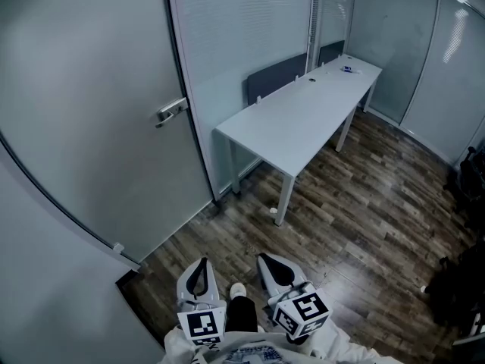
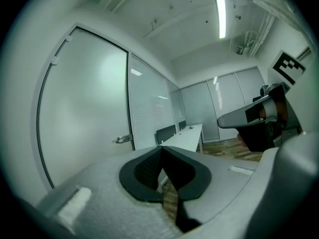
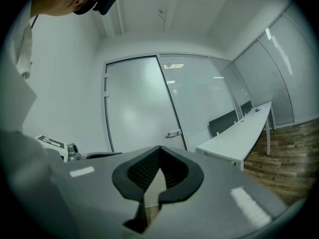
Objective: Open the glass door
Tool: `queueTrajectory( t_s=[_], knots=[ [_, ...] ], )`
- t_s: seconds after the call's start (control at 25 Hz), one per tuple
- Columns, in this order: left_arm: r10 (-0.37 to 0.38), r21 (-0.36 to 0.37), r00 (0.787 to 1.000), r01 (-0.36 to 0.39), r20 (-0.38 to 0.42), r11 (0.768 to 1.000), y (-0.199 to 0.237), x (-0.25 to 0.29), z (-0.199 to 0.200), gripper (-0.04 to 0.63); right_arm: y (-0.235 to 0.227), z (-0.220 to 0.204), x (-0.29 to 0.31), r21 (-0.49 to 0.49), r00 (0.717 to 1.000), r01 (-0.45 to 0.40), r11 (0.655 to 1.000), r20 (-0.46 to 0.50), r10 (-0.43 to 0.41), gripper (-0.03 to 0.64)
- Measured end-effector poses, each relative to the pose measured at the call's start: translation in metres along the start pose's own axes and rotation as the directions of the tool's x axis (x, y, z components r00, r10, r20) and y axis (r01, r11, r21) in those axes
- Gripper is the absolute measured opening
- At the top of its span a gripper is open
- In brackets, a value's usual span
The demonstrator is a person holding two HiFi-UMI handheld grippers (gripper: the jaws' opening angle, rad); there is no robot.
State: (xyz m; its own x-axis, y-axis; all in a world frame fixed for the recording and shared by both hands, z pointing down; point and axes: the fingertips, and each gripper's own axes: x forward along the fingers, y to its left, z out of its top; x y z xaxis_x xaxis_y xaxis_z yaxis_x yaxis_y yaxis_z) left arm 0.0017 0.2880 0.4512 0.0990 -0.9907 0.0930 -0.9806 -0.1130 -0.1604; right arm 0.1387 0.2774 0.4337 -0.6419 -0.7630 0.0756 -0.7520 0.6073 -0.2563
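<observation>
The frosted glass door (image 1: 91,105) stands closed at the left, with a metal lever handle (image 1: 171,112) near its right edge. Both grippers hang low in the head view, well short of the door and pointing level toward it. My left gripper (image 1: 201,265) is shut with nothing between its jaws, and my right gripper (image 1: 267,260) beside it is likewise shut and empty. In the left gripper view the handle (image 2: 123,139) lies up and left of the closed tips (image 2: 162,148). In the right gripper view the handle (image 3: 174,133) sits just above the closed tips (image 3: 159,148).
A long white table (image 1: 303,116) runs along the blinded glass wall (image 1: 242,29) right of the door, with a dark panel (image 1: 276,78) behind it. Wooden floor (image 1: 364,203) spreads ahead and right. Dark objects (image 1: 462,279) stand at the right edge.
</observation>
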Motion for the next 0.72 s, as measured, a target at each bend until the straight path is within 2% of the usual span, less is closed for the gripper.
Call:
queueTrajectory(
  t_s=[0.28, 0.72],
  knots=[
    [-0.042, -0.008, 0.999, 0.042, 0.002, 0.999, -0.002, 0.050, -0.003, 0.005, -0.033, -0.001, 0.030, -0.007, 0.999, 0.042, 0.999, -0.029, -0.043, 0.005],
    [-0.057, -0.005, 0.998, 0.057, -0.025, 0.998, 0.046, 0.145, -0.009, 0.005, -0.059, 0.010, 0.131, 0.009, 0.998, 0.040, 0.999, -0.048, -0.039, 0.005]
  ],
)
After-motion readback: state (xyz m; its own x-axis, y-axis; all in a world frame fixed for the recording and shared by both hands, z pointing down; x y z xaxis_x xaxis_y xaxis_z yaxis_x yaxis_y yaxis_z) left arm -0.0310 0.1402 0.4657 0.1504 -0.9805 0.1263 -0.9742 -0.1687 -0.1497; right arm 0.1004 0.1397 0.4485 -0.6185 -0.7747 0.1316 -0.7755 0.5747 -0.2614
